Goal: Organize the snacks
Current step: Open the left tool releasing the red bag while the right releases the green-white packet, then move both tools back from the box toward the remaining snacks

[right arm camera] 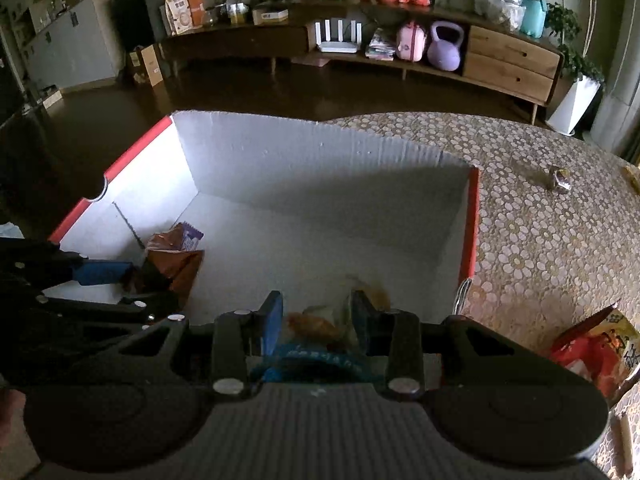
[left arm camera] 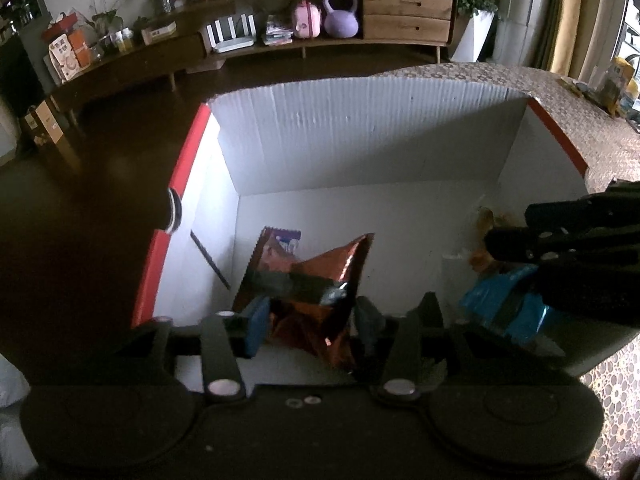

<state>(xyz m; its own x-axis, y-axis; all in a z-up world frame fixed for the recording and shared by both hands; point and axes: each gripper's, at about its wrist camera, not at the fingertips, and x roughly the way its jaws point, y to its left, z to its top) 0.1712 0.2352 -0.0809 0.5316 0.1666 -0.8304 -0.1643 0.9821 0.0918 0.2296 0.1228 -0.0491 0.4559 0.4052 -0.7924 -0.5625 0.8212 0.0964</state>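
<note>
A white cardboard box with red rims [left arm camera: 360, 140] [right arm camera: 280, 168] stands open on the patterned table. My left gripper [left arm camera: 310, 320] is inside it, its jaws on either side of a shiny red-orange snack bag [left arm camera: 324, 280] that lies over a brown and purple packet [left arm camera: 276, 248]. My right gripper [right arm camera: 316, 320] is also inside the box at its right side, around a blue snack bag [right arm camera: 312, 360] [left arm camera: 500, 300] with an orange-yellow packet [right arm camera: 316, 322] just beyond. Each gripper shows in the other's view [left arm camera: 560, 248] [right arm camera: 100, 276].
A red and yellow snack bag [right arm camera: 596, 348] lies on the tablecloth [right arm camera: 540, 240] right of the box. A small wrapped item [right arm camera: 559, 179] sits farther back on the table. Other packets [left arm camera: 616, 84] lie at the far right. A long wooden sideboard [right arm camera: 400, 40] stands across the room.
</note>
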